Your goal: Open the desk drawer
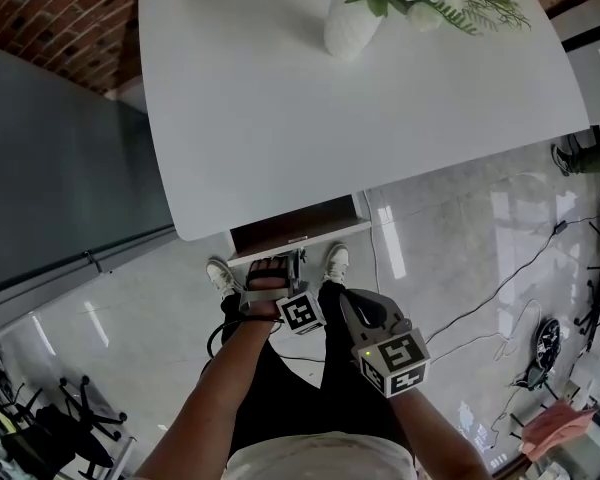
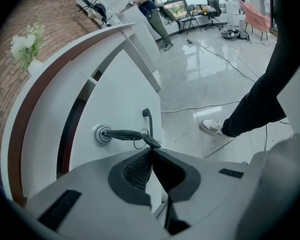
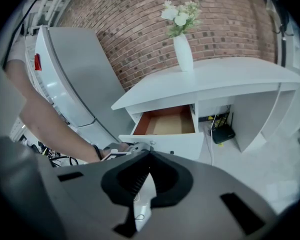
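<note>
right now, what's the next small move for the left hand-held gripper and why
Probably pull the left hand-held gripper straight back a little. Its jaws are shut on the dark key in the white desk drawer, which shows its brown inside but looks only partly out.

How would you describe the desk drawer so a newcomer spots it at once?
Find the white desk against the brick wall, with a white vase of flowers on top. Just under the desktop, the drawer stands pulled out. Its brown inside stands out from the all-white desk, and a key sticks out of its front.
</note>
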A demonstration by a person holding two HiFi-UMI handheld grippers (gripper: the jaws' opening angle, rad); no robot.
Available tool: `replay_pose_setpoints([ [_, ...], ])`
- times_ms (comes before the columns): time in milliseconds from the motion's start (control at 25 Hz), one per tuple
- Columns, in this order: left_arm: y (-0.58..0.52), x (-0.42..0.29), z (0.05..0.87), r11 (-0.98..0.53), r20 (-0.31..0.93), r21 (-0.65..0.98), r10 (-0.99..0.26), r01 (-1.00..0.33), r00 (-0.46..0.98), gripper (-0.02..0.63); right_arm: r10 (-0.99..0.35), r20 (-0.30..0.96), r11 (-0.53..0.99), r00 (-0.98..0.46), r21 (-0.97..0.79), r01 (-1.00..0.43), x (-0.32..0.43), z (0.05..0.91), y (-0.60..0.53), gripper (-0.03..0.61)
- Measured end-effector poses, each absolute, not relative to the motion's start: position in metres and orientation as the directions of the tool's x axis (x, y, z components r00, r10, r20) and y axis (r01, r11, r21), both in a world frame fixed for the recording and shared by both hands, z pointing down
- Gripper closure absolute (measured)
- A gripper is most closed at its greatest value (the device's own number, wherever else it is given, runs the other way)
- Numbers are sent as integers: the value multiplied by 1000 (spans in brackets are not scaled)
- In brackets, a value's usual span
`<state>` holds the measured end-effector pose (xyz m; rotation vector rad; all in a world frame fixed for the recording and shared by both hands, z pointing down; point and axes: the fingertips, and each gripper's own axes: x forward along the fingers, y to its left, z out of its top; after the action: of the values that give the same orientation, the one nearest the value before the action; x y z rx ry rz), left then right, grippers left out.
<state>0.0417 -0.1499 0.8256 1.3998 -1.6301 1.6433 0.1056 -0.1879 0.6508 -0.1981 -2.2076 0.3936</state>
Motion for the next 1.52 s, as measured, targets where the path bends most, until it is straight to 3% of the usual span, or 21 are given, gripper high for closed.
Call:
replay_pose_setpoints([
  [760,-138,60,806,-166,863,-403,-395,-900,-314,607,252,741,942,-622,-334,-16,92,645,-184,569],
  [1160,-97,64,794,44,908,-300,-293,-953,-300,607,258,745,949,-615,-314,18,83,634,-176,569],
  [1520,-64,41,774,282,911,-262,-243,-923,-332,606,273,756,953,-595,-296,62,71,635,-161,569],
])
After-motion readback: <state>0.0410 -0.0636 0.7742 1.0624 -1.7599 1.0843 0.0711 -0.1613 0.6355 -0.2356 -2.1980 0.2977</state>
